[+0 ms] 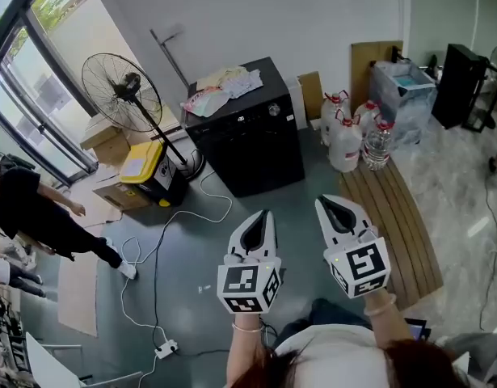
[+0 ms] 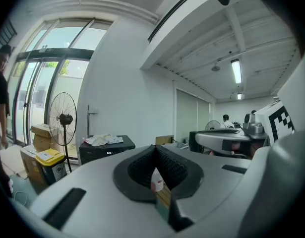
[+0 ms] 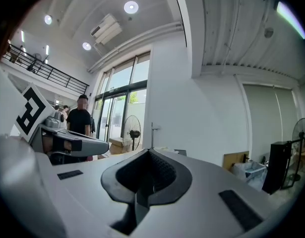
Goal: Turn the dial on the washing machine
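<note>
Black washing machine (image 1: 248,144) stands well ahead across the floor, dial (image 1: 274,109) near its top edge. Left gripper (image 1: 264,215) view: jaws together, empty. Right gripper (image 1: 326,204) view: likewise closed on nothing. Better step close, then open one squarely around the dial.

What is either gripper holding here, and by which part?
Nothing is held. The left gripper and right gripper both have their jaws together and empty, in the air apart from the washing machine.
</note>
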